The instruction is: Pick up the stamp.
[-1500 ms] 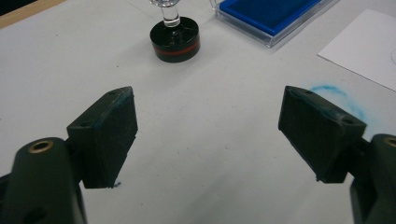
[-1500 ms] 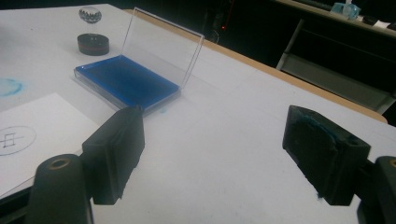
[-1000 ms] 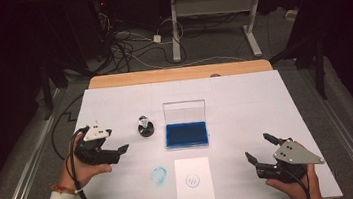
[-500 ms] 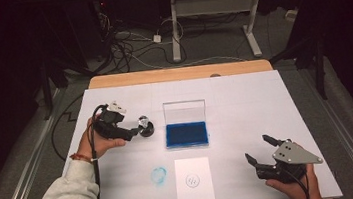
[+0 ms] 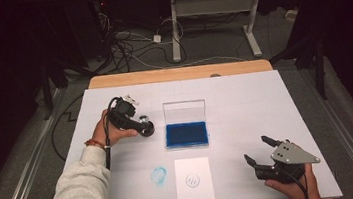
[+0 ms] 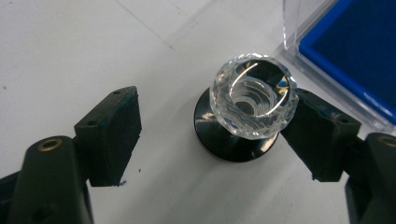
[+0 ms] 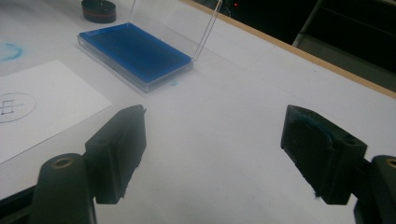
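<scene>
Free room and obstacles, high view.

Left centre: stamp (image 5: 145, 128) with faceted clear knob and black base stands between the pads of the left gripper (image 5: 142, 126), whose jaws have just been closing; in the left gripper view one pad sits against the knob, the other stands apart — open table between.

Centre: ink pad (image 5: 186, 133), blue tray with clear lid upright at its far edge, just right of the stamp; narrow gap only.

Lower centre: paper sheet (image 5: 194, 183) and blue smudge (image 5: 159, 175), both flat, no hindrance.

Lower right: right gripper (image 5: 261, 152), jaws apart over bare table (image 5: 265, 99) — broad unobstructed surface across the right half and the far strip.
</scene>
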Demonstrator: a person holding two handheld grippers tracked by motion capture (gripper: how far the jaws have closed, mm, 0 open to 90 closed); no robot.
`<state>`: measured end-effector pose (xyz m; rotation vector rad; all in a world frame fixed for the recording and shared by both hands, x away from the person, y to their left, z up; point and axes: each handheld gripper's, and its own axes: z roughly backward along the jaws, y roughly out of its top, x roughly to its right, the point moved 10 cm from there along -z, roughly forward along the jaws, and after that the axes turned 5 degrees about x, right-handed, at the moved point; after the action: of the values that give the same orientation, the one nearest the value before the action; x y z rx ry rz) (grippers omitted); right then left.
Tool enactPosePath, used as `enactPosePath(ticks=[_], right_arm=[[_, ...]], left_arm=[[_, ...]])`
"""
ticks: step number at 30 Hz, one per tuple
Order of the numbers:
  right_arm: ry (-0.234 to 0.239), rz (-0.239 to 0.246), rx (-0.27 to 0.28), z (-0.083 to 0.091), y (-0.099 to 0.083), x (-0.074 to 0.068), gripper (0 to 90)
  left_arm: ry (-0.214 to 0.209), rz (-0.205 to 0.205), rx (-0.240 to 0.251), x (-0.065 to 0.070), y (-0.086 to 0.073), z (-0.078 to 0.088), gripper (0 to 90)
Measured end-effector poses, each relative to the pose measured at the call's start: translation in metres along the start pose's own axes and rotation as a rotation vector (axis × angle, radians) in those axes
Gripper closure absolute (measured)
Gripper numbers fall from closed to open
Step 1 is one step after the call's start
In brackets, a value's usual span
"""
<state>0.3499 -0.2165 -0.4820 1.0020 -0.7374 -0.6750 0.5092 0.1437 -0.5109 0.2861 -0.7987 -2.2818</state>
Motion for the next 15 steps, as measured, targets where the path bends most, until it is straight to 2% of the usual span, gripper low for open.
enactPosePath(ticks=[3, 4, 5, 7, 9, 11, 13, 15], right_arm=[[0.005, 0.001, -0.007, 0.000, -0.001, -0.001, 22.9], [0.009, 0.000, -0.008, -0.001, -0.001, -0.002, 22.9], [0.009, 0.003, -0.009, -0.001, -0.001, -0.002, 23.0], [0.009, 0.007, -0.013, -0.001, -0.002, -0.002, 23.3], [0.012, 0.014, -0.013, -0.001, -0.002, -0.002, 23.4], [0.010, 0.014, -0.012, -0.001, -0.002, -0.002, 23.3], [0.013, 0.014, -0.016, -0.002, -0.003, -0.003, 23.4], [0.019, 0.016, -0.019, -0.002, -0.003, -0.004, 23.6]], left_arm=[[-0.033, -0.016, -0.005, 0.004, 0.004, -0.005, 25.7], [-0.033, -0.016, -0.005, 0.004, 0.004, -0.005, 26.8], [-0.021, -0.034, -0.022, 0.005, 0.004, -0.007, 27.5], [-0.028, -0.039, -0.024, 0.007, 0.004, -0.008, 32.2], [-0.014, -0.047, -0.011, 0.006, 0.006, -0.008, 33.3], [-0.020, -0.055, -0.008, 0.008, 0.007, -0.008, 35.7], [-0.013, -0.065, -0.013, 0.009, 0.008, -0.008, 35.7], [-0.018, -0.079, -0.022, 0.011, 0.008, -0.009, 39.5]])
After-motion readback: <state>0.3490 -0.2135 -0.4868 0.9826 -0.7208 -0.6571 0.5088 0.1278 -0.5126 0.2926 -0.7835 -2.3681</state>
